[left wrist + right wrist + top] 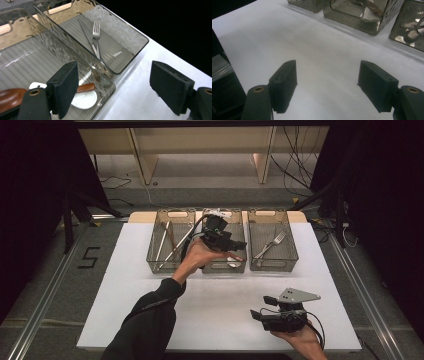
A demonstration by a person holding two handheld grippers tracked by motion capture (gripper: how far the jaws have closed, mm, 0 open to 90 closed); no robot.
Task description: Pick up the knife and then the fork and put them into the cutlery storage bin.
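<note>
1. Left gripper (235, 247): you hold it over the front of the middle smoked-plastic bin (239, 227), nose toward the right-hand bin. Its jaws stand wide apart with nothing between them. No earlier picture is to hand, so read this simply as an empty, spread tool; it looks like one that has let something go or is lining up for a pick.

2. White ceramic soup spoon (85, 100): lies on the middle bin's ribbed floor, just below and behind your left gripper's near jaw in the left gripper view. A brown wooden-handled utensil (86, 87) lies across it, the two touching. Both sit in the front corner, probably because that is where a drop from above ends up.

3. Steel fork (96, 37) and steel knife (86, 33): crossed in the right-hand smoked-plastic bin (140, 36), beyond your left gripper's tips and separated from it by the bin walls. One kind of cutlery per bin seems to be the scheme.

4. Long thin sticks, perhaps chopsticks (167, 242): in the left smoked-plastic bin (155, 232), behind your left wrist.

5. Right gripper (260, 307): parked low at the near right of the white table (120, 295), well apart from the bins, jaws apart and empty, bare tabletop ahead of them. It appears to be waiting its turn.
</note>
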